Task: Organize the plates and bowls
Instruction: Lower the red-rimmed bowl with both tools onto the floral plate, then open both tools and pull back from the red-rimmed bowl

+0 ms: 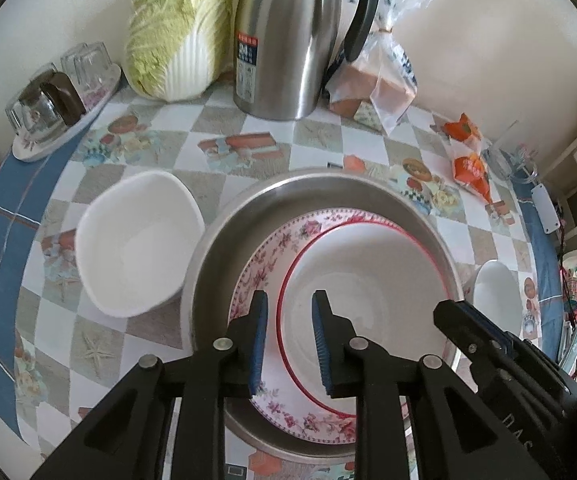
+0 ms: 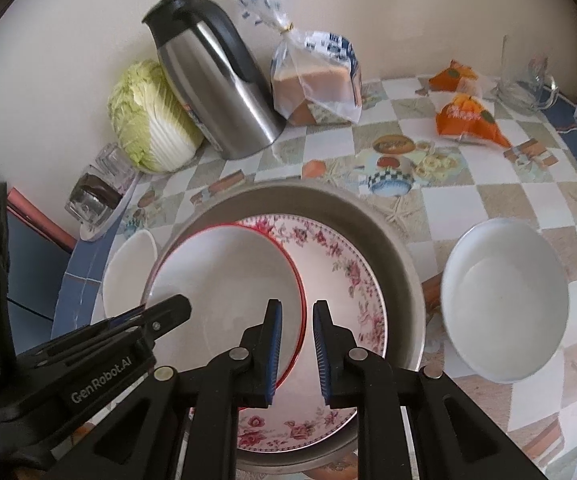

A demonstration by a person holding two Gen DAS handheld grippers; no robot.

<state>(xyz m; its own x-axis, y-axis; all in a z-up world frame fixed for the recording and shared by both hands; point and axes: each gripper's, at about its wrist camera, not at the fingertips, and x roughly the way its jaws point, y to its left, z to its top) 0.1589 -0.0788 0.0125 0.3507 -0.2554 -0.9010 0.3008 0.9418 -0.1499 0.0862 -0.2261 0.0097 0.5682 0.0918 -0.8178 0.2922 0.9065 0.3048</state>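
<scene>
**Two grippers over the bowl in the metal basin**

A big metal basin (image 1: 204, 256) sits in the middle of the table (image 1: 248, 160). Inside it lies a flowered plate (image 1: 256, 268), and a red-rimmed bowl (image 1: 368, 272) rests on that plate, pushed to one side.

The left gripper (image 1: 290, 340) hangs over the near rim of the red-rimmed bowl. Its jaws stand a little apart, one on each side of the rim, and they do not seem to pinch it. So it looks let go, holding nothing. The right gripper (image 2: 296, 350) has its jaws close together around the bowl's other edge. I cannot tell if the pads really press on the rim.

The bowl looks like it is now in its place. A good way to finish is to let go softly and lift straight up, so the bowl does not tip or slide on the plate.

Two white bowls still wait on the table. One white bowl (image 1: 140, 248) touches the basin on the left. The other white bowl (image 2: 504, 300) stands on the right.

A steel jug (image 1: 288, 40), a cabbage (image 1: 176, 32), bagged bread (image 2: 316, 80) and a tray of glasses (image 1: 56, 92) stand at the back, well away. The two grippers are close together, so they might bump.
</scene>
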